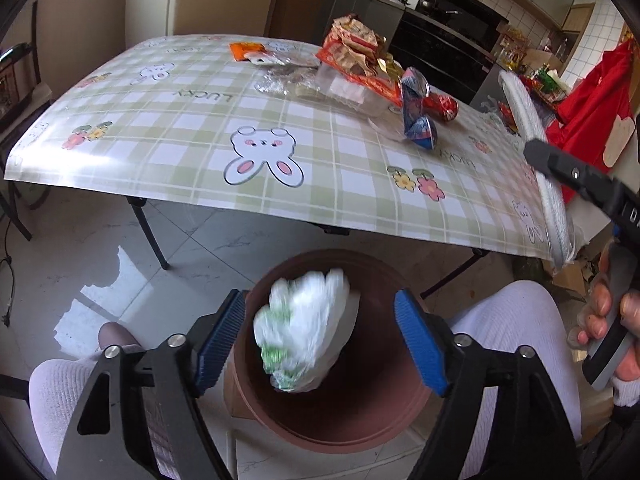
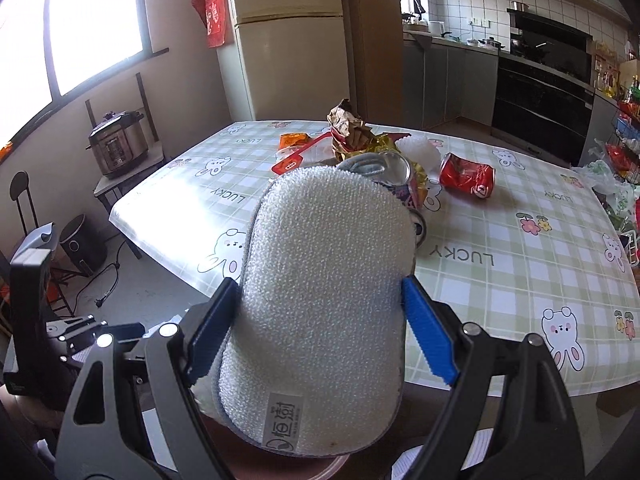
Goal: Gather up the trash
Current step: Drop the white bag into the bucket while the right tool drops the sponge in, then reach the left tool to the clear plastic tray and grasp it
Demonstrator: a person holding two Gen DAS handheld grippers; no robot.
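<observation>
My left gripper [image 1: 320, 296] is open above a brown bin [image 1: 384, 364] on the floor. A white and green plastic bag [image 1: 304, 332] hangs blurred between the blue pads, touching neither, over the bin's mouth. My right gripper [image 2: 319, 280] is shut on a white scouring pad [image 2: 320, 264], held upright at the table's near edge; the scouring pad [image 1: 524, 108] also shows at the right of the left wrist view. On the checked table [image 2: 520, 272] lie crumpled wrappers [image 2: 348, 128], a crushed red can [image 2: 468, 178], a crushed silver-topped can [image 2: 396, 168] and an orange packet [image 2: 294, 140].
A person's knees in white trousers [image 1: 512, 320] flank the bin, and a hand [image 1: 604, 308] grips the right tool. A pressure cooker [image 2: 118, 144] sits on a side stand, a black appliance [image 2: 80, 244] on the floor. A red cloth [image 1: 592, 112] hangs beyond the table's right end.
</observation>
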